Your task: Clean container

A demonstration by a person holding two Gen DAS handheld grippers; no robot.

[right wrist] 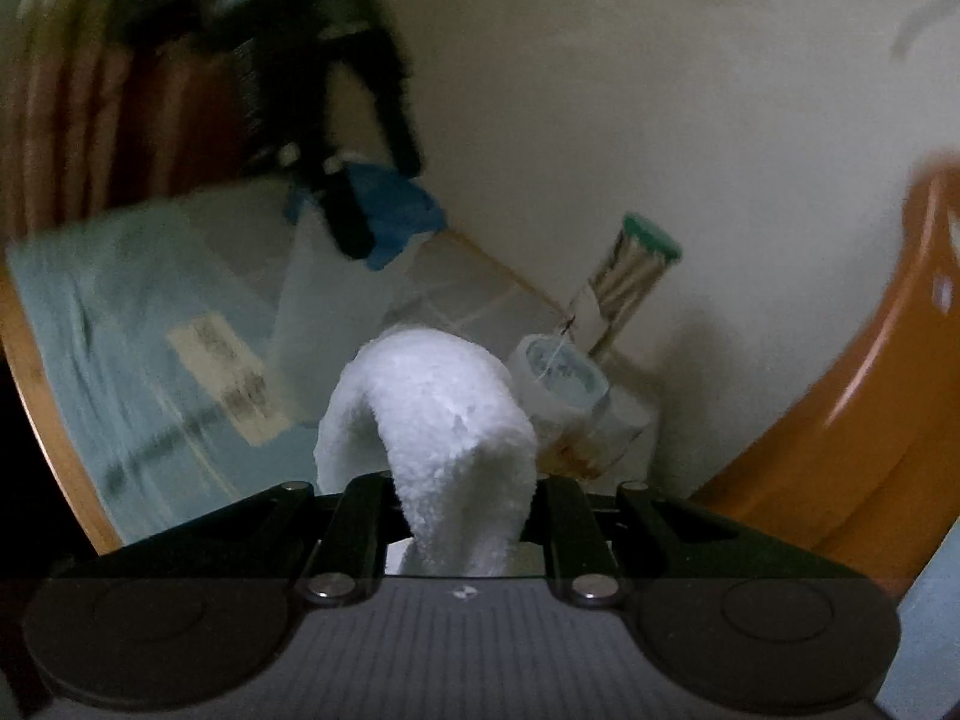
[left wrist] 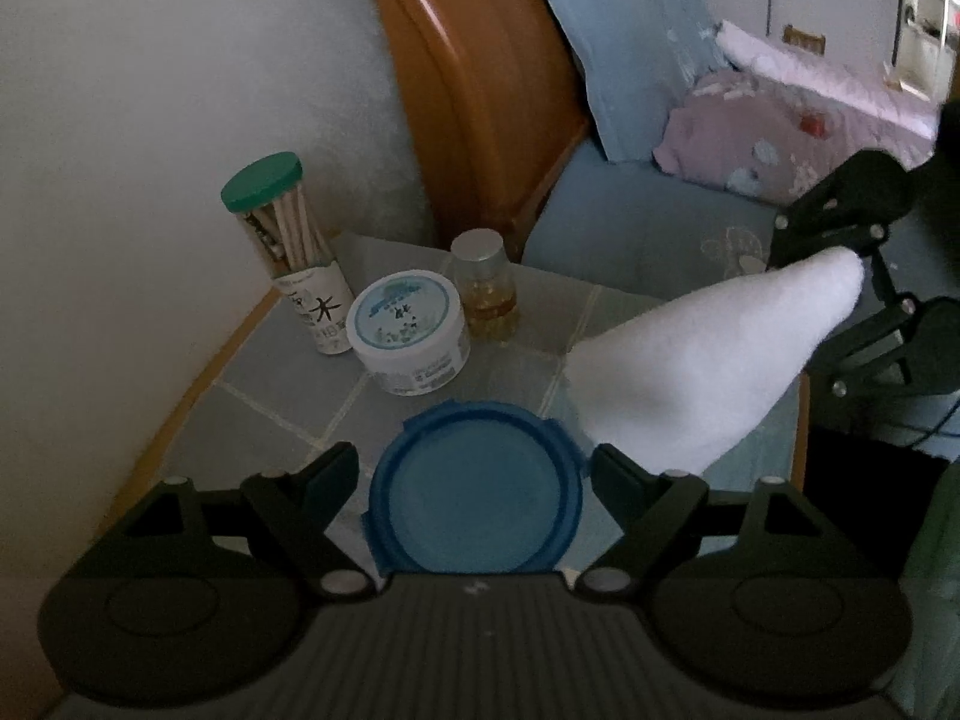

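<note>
Container [left wrist: 477, 492] sits untouched between the spread left gripper [left wrist: 474, 468]; right gripper [right wrist: 462, 516], clamped on cloth [right wrist: 438, 420], must wipe next.

— What sort of place is this?

— A bedroom in a home. At two o'clock in the left wrist view lies a bed [left wrist: 648, 228] with a blue sheet, a blue pillow [left wrist: 630, 60] and a pink floral quilt [left wrist: 798, 138], all against an orange-brown wooden headboard [left wrist: 480, 90] at twelve.

— And the surface below?

— A bedside table [left wrist: 282, 372] topped with grey-blue tiles and edged in wood, set against a plain white wall [left wrist: 150, 90]. At ten o'clock on it stand a green-capped tube of sticks [left wrist: 288, 246], a round white jar [left wrist: 408, 330] and a small glass bottle [left wrist: 486, 282], probably toiletries; the labels are too blurred to read.
</note>
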